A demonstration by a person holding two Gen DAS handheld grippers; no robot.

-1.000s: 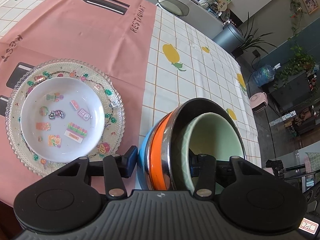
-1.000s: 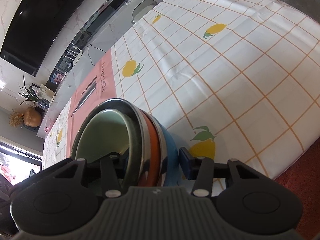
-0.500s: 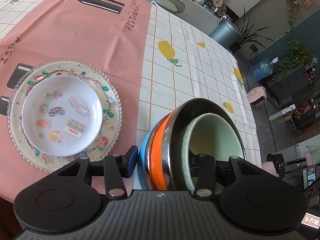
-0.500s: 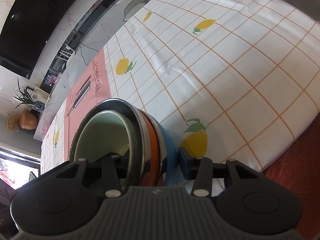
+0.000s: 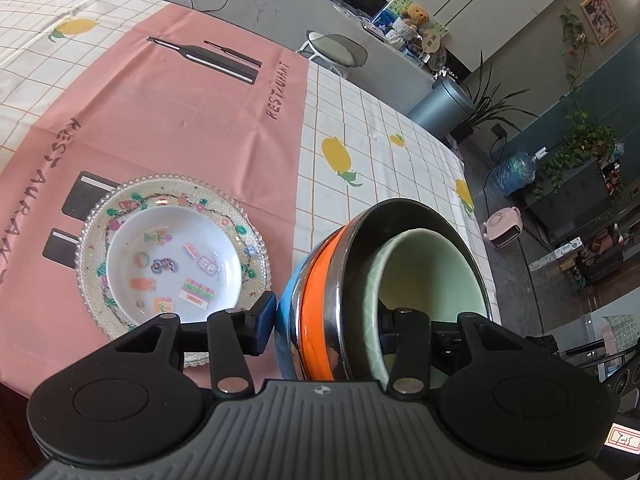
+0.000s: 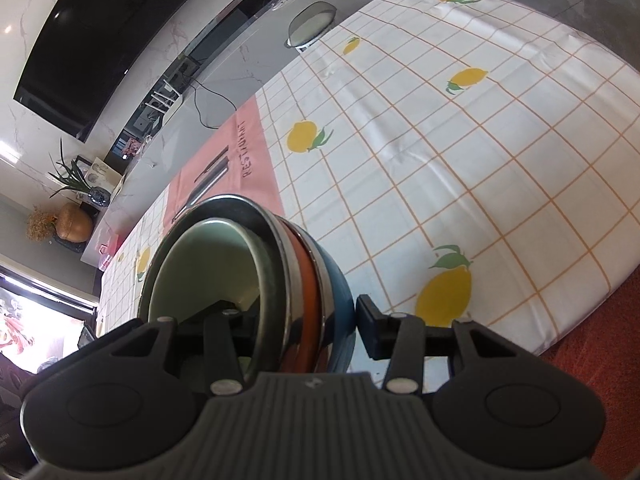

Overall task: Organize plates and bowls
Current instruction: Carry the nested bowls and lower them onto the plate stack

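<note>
A nested stack of bowls [image 5: 320, 280], blue outside, then orange, steel and pale green inside, is held tilted above the table between both grippers. My left gripper [image 5: 324, 320] is shut on the stack's rim, one finger outside, one inside the green bowl. My right gripper [image 6: 296, 320] is shut on the same stack [image 6: 308, 276] from the opposite side. A white sticker-decorated plate [image 5: 172, 268] sits on a beaded glass plate [image 5: 240, 216] on the pink placemat, left of the stack.
The pink placemat [image 5: 180, 120] lies on a white checked tablecloth with lemons [image 6: 460, 152]. The table's edge [image 6: 580, 312] is near on the right, with red floor below. A stool [image 5: 336, 50] stands beyond the far edge.
Both grippers have carried the bowl stack up and back a little; the table looks farther away and more of the placemat shows. The grip has not changed.
</note>
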